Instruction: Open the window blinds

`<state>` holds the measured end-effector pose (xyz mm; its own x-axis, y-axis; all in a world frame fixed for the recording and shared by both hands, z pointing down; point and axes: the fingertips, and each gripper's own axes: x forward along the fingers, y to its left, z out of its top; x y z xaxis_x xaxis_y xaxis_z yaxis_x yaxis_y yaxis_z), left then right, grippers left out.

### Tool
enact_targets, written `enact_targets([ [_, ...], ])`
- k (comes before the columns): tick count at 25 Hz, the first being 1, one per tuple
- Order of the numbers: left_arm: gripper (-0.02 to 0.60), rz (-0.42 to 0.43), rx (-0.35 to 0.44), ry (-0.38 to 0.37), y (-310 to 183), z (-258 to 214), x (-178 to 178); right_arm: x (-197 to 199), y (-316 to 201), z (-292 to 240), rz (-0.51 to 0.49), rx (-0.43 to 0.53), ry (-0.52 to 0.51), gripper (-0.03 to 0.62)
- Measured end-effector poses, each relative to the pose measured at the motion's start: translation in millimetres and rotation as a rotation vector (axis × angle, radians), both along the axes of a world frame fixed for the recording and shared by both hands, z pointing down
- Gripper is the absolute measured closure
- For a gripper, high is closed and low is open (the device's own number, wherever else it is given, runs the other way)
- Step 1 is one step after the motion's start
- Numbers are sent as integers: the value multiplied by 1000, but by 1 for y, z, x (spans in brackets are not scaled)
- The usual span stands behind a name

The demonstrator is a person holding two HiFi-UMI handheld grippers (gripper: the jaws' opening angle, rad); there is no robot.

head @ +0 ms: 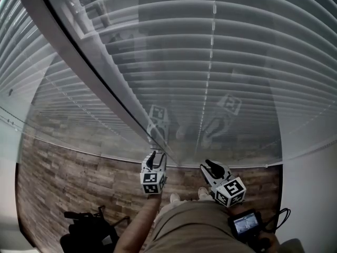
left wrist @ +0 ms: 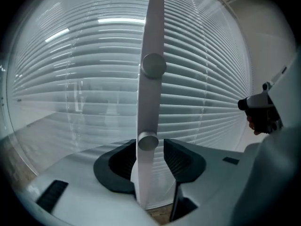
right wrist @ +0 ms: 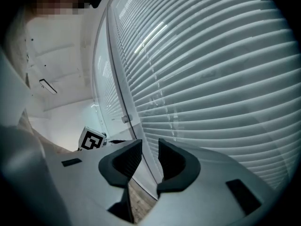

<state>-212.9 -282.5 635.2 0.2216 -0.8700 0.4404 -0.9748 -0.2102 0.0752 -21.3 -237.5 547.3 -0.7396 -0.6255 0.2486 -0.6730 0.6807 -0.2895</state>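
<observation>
Between the parted, unclamped jaws of the left hand-held gripper point(left wrist: 150, 150) rises a white upright bar point(left wrist: 151, 98) with a round knob point(left wrist: 147, 141). The right hand-held gripper point(right wrist: 149, 149) is slightly open and empty. Beyond both, the window blinds point(left wrist: 84, 79) hang lowered, so opening looks still to do.

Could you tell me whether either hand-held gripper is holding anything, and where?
Nothing is gripped: the left hand-held gripper straddles the white bar with jaws apart; the right hand-held gripper is empty.
</observation>
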Motion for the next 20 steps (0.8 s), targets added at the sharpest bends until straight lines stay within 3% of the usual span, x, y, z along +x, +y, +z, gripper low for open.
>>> enact_targets([
  [10, 413, -63, 7, 4, -10, 5, -5, -4, -7, 4, -24, -9, 3, 496],
  [20, 422, -60, 16, 48, -10, 6, -4, -10, -14, 7, -30, -15, 7, 496],
])
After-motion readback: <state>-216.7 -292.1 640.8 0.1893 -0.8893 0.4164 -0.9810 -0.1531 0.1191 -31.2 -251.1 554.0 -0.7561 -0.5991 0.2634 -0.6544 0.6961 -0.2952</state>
